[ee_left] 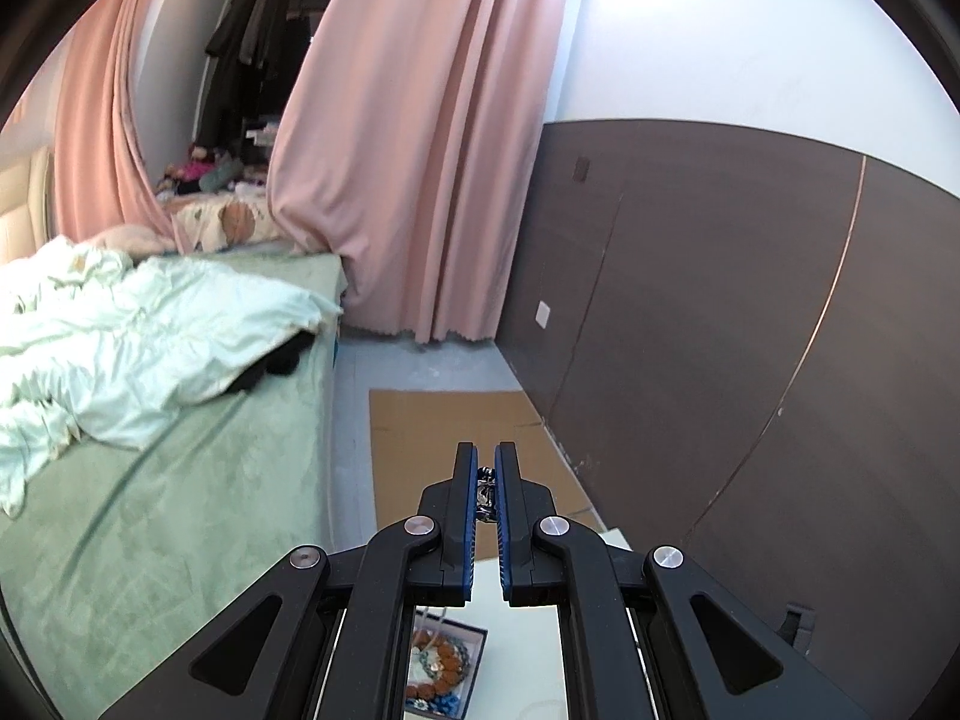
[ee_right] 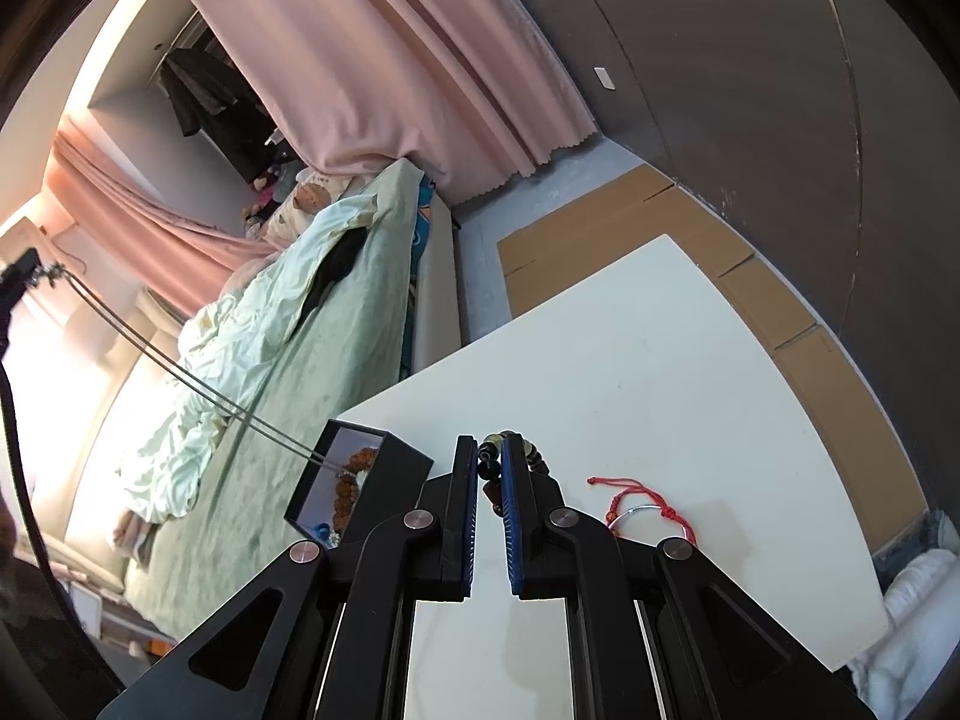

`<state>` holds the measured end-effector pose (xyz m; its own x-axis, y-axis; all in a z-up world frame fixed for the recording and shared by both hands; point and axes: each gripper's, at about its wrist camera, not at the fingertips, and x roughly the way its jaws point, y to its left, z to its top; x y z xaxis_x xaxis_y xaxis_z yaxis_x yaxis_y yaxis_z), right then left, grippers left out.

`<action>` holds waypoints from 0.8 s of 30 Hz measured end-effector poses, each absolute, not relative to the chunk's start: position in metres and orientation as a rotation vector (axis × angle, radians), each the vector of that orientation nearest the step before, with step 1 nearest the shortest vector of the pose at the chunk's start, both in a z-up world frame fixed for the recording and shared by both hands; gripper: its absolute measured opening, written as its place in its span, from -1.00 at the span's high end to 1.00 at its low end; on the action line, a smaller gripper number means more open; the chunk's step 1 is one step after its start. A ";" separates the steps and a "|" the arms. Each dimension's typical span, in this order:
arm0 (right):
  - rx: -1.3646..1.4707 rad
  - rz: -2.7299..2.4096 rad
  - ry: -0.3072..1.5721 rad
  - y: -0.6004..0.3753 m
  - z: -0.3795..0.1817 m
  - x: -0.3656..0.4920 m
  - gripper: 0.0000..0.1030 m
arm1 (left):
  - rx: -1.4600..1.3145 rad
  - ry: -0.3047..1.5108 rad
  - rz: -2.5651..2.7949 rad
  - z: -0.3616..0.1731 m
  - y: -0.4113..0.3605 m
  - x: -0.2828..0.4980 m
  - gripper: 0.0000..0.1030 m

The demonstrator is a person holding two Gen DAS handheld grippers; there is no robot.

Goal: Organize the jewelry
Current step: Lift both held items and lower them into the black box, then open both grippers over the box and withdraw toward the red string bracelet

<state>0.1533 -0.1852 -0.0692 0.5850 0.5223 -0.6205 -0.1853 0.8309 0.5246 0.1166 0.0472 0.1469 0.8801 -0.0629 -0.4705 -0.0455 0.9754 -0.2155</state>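
Note:
My left gripper (ee_left: 486,495) is shut on a silver chain necklace (ee_left: 485,495) and holds it high above the table. In the right wrist view the chain (ee_right: 180,369) hangs taut from the left gripper (ee_right: 27,270) down into the black jewelry box (ee_right: 384,468). The box holds brown and blue bead bracelets (ee_right: 351,489) and also shows under the left gripper (ee_left: 441,666). My right gripper (ee_right: 489,462) is shut on a dark beaded bracelet (ee_right: 489,459) just above the white table (ee_right: 660,360). A red cord bracelet (ee_right: 648,510) lies on the table right of it.
A bed with a green sheet and pale duvet (ee_right: 252,360) stands left of the table. Cardboard sheets (ee_right: 780,324) lie on the floor beyond the table, by the brown wall panel (ee_left: 720,300). Pink curtains (ee_left: 408,150) hang behind.

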 end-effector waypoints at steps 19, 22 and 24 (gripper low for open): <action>0.371 0.492 0.841 -0.158 -0.061 0.147 0.82 | -0.536 0.772 0.021 -0.007 0.106 0.143 0.41; 0.361 0.525 0.838 -0.142 -0.055 0.149 0.82 | -0.550 0.740 0.026 -0.006 0.113 0.132 -0.51; 0.333 0.548 0.837 -0.127 -0.051 0.151 0.82 | -0.538 0.703 0.060 -0.002 0.120 0.122 -0.55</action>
<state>0.1512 -0.1274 -0.0507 0.5442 0.5788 -0.6073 -0.3248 0.8128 0.4836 0.1224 0.1198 -0.0019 0.7673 -0.1243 -0.6292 -0.2293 0.8630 -0.4502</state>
